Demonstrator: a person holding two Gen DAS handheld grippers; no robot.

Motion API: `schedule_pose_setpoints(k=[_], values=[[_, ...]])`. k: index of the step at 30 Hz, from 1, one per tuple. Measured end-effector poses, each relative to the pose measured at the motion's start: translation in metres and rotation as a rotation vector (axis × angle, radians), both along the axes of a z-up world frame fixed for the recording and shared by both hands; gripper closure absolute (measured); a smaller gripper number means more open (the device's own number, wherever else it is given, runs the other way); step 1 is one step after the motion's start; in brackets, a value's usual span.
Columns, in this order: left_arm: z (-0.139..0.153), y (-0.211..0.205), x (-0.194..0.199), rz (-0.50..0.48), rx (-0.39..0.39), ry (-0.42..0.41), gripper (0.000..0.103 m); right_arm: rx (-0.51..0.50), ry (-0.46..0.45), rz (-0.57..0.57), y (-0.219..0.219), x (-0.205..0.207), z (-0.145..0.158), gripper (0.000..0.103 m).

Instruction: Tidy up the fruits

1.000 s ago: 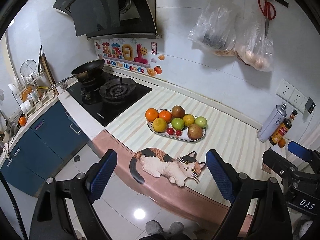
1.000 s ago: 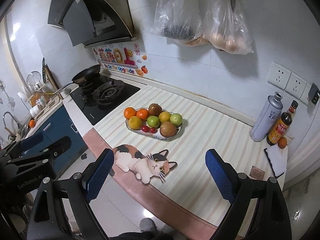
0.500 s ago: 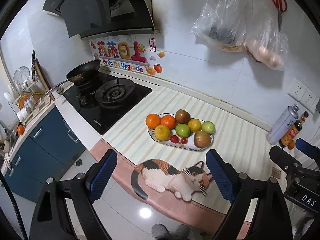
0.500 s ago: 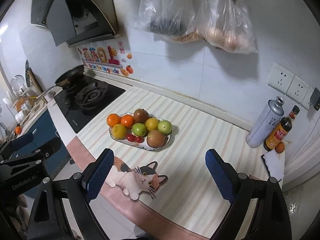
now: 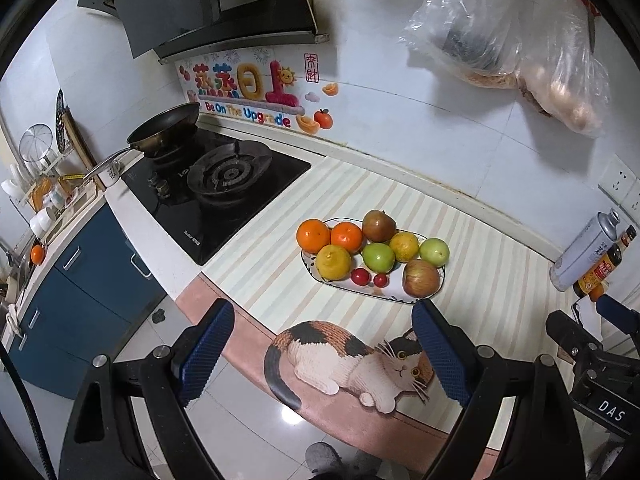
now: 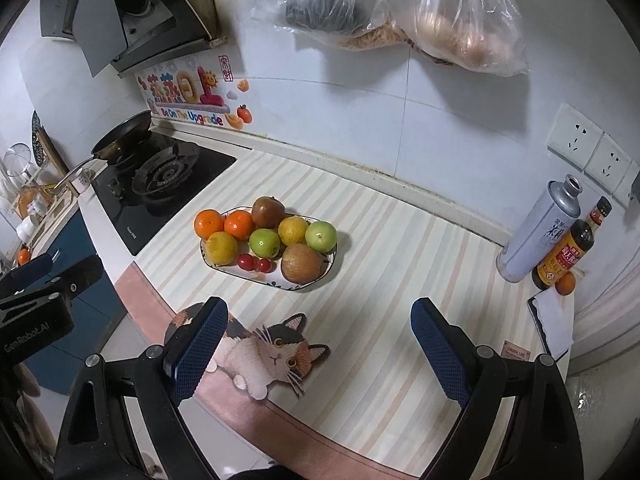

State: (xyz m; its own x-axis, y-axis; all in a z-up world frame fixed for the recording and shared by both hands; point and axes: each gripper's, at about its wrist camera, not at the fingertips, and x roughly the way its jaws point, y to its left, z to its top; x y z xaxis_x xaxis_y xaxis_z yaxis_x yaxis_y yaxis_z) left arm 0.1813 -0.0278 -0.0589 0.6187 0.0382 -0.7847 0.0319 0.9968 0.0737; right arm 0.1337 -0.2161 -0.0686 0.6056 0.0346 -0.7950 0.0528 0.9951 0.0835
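Note:
A white oval plate (image 5: 400, 300) (image 6: 272, 281) on the striped counter holds several fruits: two oranges (image 5: 313, 235) (image 6: 209, 223), yellow citrus (image 5: 333, 262), green apples (image 5: 378, 257) (image 6: 264, 242), a brown pear (image 5: 379, 225), a red apple (image 5: 421, 278) (image 6: 301, 263) and two cherry tomatoes (image 5: 360, 276) (image 6: 246, 261). My left gripper (image 5: 322, 354) is open and empty, in front of the counter edge below the plate. My right gripper (image 6: 318, 354) is open and empty over the counter's front, short of the plate.
A cat-shaped mat (image 5: 352, 360) (image 6: 264, 354) lies at the counter's front edge. A gas hob (image 5: 216, 188) with a pan (image 5: 164, 130) is to the left. A metal can (image 6: 540, 228), a sauce bottle (image 6: 568, 248) and a small orange (image 6: 565, 283) stand right. Bags (image 6: 392, 8) hang on the wall.
Both grippers have moved forward toward the counter and plate, which now looks nearer and larger. Both stay open and empty.

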Motion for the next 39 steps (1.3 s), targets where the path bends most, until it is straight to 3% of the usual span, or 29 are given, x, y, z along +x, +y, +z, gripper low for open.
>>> schedule_pose_setpoints(k=[3, 5, 39], values=[[-0.002, -0.001, 0.001, -0.01, 0.002, 0.002, 0.011, -0.002, 0.005, 0.0, 0.0, 0.003, -0.003, 0.004], [-0.002, -0.001, 0.002, -0.014, 0.002, 0.003, 0.0, -0.003, 0.002, 0.0, 0.0, 0.004, -0.003, 0.003], [-0.007, -0.007, -0.001, -0.015, -0.003, -0.004, 0.0, -0.012, -0.026, -0.015, -0.01, 0.002, 0.006, 0.002]])
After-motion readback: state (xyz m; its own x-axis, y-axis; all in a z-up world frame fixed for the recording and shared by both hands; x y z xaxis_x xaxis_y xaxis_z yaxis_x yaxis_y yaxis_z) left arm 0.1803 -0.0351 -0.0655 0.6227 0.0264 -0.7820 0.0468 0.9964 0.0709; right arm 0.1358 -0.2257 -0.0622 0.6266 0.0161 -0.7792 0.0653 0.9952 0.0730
